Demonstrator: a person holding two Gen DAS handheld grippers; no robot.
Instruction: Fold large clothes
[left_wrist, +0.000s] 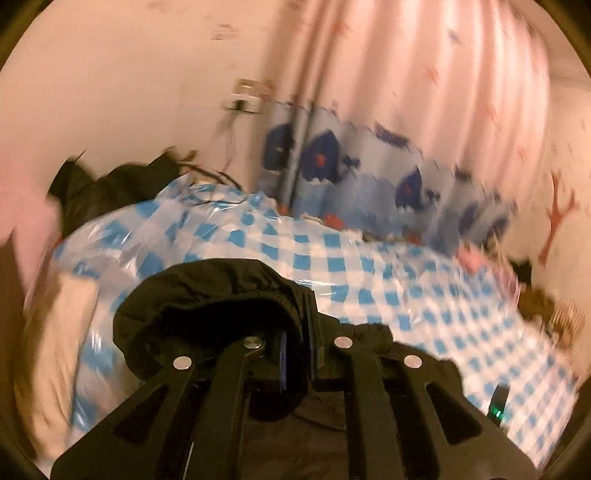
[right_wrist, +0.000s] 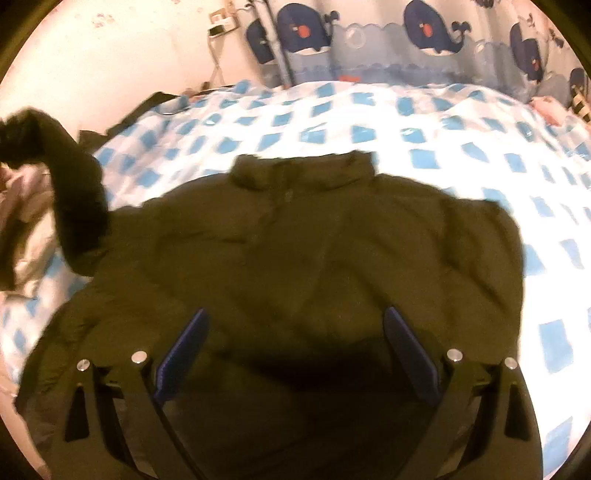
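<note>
Your left gripper (left_wrist: 297, 354) is pinching the raised sleeve cuff (left_wrist: 207, 295) of the dark jacket (right_wrist: 295, 240), which is lying mid-bed on the checkered cover (right_wrist: 406, 118), while your right gripper (right_wrist: 295, 354) is hovering spread wide above its hem.

Dark olive padded jacket (right_wrist: 303, 236) lay spread flat, front up, collar (right_wrist: 303, 170) toward 12 o'clock. One sleeve (right_wrist: 74, 184) was lifted at 9 o'clock, its elastic cuff (left_wrist: 207, 310) bunched up; other sleeve folded in at 3 o'clock.

Home bedroom, bed (right_wrist: 424, 122) under blue-checked cover, whale-print curtain (right_wrist: 369, 40), wall socket (right_wrist: 221, 23) with cables
</note>
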